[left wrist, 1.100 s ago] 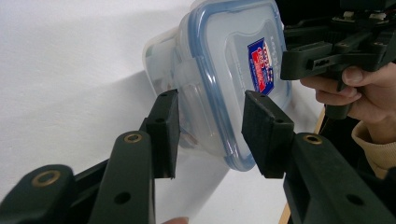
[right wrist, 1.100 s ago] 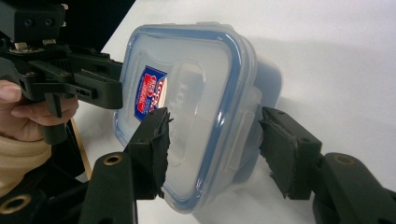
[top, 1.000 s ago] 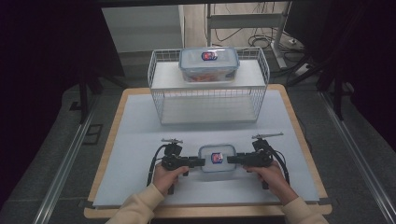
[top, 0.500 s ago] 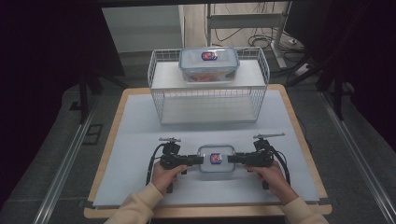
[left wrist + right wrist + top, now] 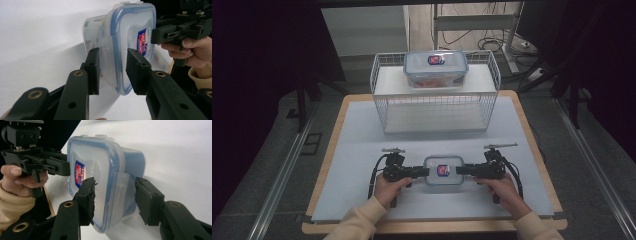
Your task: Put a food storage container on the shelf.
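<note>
A small clear food container with a blue-rimmed lid and a red-and-blue label sits low over the white mat near the table's front. My left gripper holds its left end and my right gripper holds its right end. In the left gripper view the jaws of my left gripper clamp the side latch of the container. In the right gripper view my right gripper pinches the opposite latch and lid edge of the container. Whether the base touches the mat I cannot tell.
A white wire basket stands at the back of the mat. On its top shelf rests a larger lidded container with orange contents. Bare mat lies between the basket and the grippers. The wooden table edge runs just before the person's sleeves.
The small container and both grippers have drifted slightly toward the person's side of the table. The grip on each end looks the same.
</note>
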`<control>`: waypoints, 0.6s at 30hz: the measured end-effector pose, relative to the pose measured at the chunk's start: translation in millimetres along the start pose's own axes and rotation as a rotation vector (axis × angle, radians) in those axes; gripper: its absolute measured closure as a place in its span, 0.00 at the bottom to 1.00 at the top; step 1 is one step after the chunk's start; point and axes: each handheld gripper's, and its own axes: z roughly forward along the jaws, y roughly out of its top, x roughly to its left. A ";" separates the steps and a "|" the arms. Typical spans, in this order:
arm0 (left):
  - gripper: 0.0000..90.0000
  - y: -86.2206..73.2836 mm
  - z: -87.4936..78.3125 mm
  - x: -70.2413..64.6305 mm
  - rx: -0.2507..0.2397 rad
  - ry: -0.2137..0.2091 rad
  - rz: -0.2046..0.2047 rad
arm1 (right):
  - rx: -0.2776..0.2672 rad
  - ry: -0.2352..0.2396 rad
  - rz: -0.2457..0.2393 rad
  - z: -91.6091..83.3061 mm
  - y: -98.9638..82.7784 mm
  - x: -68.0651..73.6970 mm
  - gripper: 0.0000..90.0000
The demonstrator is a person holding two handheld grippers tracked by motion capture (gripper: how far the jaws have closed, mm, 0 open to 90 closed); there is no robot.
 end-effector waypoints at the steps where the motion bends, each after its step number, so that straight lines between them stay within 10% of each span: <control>1: 0.74 0.1 -0.5 -0.1 -0.002 0.002 0.001 | -0.004 0.001 0.000 -0.2 0.0 0.1 0.59; 18: 0.78 -0.3 -3.0 -0.1 -0.014 0.010 0.002 | -0.022 -0.005 -0.007 -0.5 -0.6 2.3 0.59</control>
